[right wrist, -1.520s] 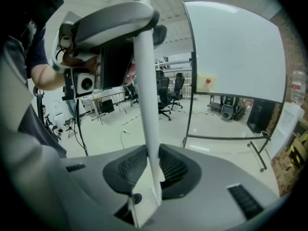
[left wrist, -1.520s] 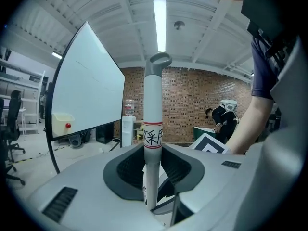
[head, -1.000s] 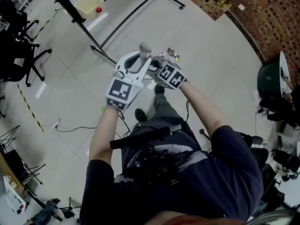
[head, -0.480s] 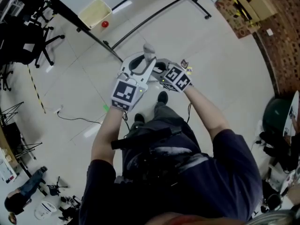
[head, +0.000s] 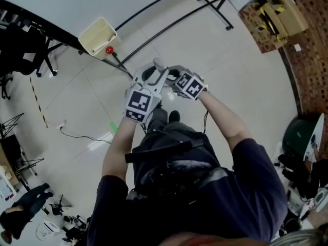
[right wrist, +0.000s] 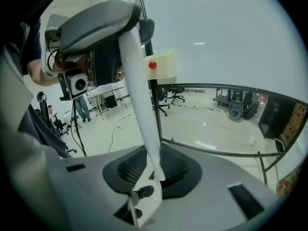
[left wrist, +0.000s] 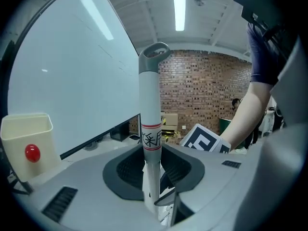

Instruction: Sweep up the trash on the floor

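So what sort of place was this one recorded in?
Probably an indoor lab or workshop: a brick wall, wheeled office chairs on a pale tiled floor, and a tripod standing about.

1. The white handle (left wrist: 149, 105) in the left gripper (left wrist: 151, 174) is looking smooth, faintly glossy and paper-labelled.
2. Its pads (left wrist: 126, 174) are showing dark, ribbed and matt.
3. The floor (head: 241, 70) ahead is gleaming glossily.
4. The brick wall (left wrist: 202, 90) beyond is looking rough.

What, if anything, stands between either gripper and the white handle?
Nothing visible does. The left gripper and the right gripper both have their fingers closed on the white handle already, the left one nearer its grey-capped end.
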A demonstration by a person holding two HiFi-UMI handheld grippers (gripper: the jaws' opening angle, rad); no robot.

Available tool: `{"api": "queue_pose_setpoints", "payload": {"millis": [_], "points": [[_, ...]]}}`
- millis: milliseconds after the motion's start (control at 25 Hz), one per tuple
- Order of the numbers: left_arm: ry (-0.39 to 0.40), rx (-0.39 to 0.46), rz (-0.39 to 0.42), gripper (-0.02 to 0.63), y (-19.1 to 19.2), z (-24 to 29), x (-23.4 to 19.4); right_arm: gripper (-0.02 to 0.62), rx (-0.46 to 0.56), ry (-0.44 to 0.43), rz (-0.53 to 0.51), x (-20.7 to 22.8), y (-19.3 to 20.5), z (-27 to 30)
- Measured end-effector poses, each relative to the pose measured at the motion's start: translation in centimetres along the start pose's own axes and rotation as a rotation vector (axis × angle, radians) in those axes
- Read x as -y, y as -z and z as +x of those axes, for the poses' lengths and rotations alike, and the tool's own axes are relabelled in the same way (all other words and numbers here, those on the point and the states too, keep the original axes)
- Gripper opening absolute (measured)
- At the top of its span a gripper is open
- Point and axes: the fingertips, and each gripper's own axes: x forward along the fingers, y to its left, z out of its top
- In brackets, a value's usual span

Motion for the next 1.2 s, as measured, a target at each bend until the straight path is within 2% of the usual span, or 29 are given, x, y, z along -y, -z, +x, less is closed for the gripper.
{"api": "queue_pose_setpoints", "payload": {"millis": [160,320,400,600,800,920,1000,1200], "points": [[0.051,-0.021,-0.069,0.104,0.4,2.6,-2.7,0.1,-0.038,-0.009,-0.01,3.2,0.2,1.2],[0.121,-0.001,-0.155,0.14,0.3,3.8,-5.7,0.098,-0.071,0.001,0.018,7.1,0.2,2.5],[0.155,-0.01,-0.174,0.15,0.8,4.5,-6.8,0.098,-0.107,-0.015,-0.01,7.7,0.3,3.5],[0.21,-0.041,-0.078,0.156,1.5,7.0,-7.8,0.097,-0.169,-0.058,-0.044,8.6,0.2,5.1],[0.243,-0.083,-0.043,0.155,2.4,9.5,-7.9,0.097,-0.203,-0.106,-0.062,10.2,0.9,6.7],[0.226,-0.102,-0.058,0.155,2.8,10.3,-8.5,0.097,-0.216,-0.139,-0.081,11.1,1.0,7.7],[0.192,-0.105,-0.08,0.155,3.3,10.6,-9.5,0.097,-0.221,-0.157,-0.106,11.7,0.9,8.6],[0.113,-0.127,-0.073,0.155,5.2,12.5,-11.7,0.097,-0.219,-0.208,-0.166,12.8,1.0,11.0]]}}
